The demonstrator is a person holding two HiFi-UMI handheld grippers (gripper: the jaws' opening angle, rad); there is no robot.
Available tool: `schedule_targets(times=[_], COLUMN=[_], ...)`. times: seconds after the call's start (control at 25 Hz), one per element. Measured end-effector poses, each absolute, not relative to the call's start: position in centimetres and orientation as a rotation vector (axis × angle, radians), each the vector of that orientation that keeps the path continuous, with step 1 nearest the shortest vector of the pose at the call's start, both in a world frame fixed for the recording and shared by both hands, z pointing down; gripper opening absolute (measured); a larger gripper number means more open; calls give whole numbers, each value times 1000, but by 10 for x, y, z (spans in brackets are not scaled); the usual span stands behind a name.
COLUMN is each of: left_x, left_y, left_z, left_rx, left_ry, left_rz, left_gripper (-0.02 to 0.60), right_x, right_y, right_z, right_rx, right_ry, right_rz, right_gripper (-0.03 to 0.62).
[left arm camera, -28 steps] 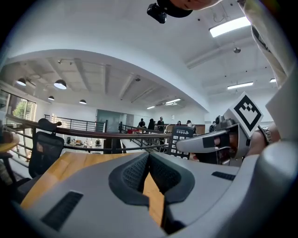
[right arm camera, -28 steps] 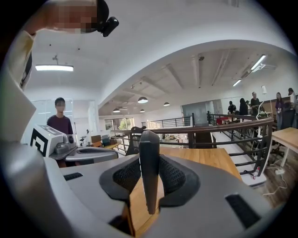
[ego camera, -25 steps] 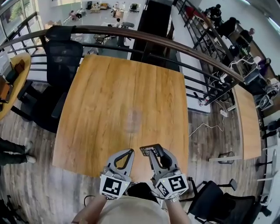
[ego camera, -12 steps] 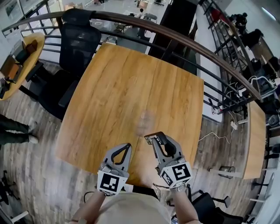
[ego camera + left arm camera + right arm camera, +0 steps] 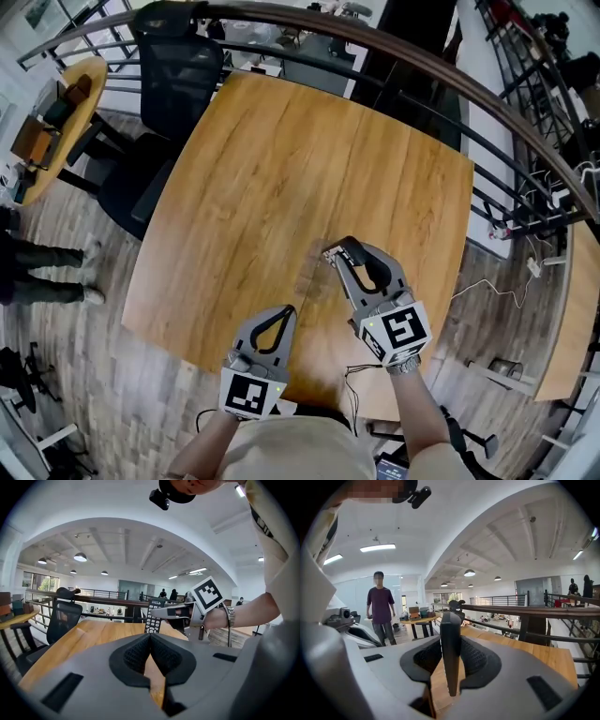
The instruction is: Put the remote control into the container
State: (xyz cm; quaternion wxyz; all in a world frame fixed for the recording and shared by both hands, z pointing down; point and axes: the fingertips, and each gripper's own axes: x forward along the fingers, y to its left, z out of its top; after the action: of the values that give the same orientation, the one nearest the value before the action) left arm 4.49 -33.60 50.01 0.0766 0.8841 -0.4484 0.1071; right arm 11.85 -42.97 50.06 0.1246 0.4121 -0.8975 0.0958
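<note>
My right gripper is shut on a black remote control and holds it above the near middle of the wooden table. The right gripper view shows the remote edge-on and upright, pinched between the pads of the right gripper. From the left gripper view the remote's button face shows, hanging from the right gripper. My left gripper is shut with nothing in it, near the table's front edge; its pads touch. No container shows in any view.
A black office chair stands at the table's far left corner. A dark railing runs behind the table. A round side table is at left. A person stands on the floor to the left. Cables lie right.
My right gripper has moved forward over the table with the remote in it. The left gripper stays near the front edge. The head view has swung left.
</note>
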Motion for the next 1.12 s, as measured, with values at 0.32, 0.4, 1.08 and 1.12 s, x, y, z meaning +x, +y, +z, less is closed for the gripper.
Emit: schedule_targets(times=[0.32, 0.4, 1.08, 1.12], left_x=[75, 72, 54, 54], left_y=[-355, -357, -350, -348], left_z=[534, 541, 551, 550], left_rx=[2641, 2625, 2617, 2619], left_ry=[-1295, -1295, -1306, -1306], left_rz=[475, 479, 495, 492], left_gripper=[11, 11, 11, 11], right_x=[122, 122, 106, 106], right_y=[-458, -460, -447, -446], right_z=[564, 578, 614, 610], right_rx=[986, 986, 981, 988], right_ry=[-2611, -2609, -2552, -2555], right_rz=[251, 299, 385, 372], right_gripper=[127, 127, 128, 127])
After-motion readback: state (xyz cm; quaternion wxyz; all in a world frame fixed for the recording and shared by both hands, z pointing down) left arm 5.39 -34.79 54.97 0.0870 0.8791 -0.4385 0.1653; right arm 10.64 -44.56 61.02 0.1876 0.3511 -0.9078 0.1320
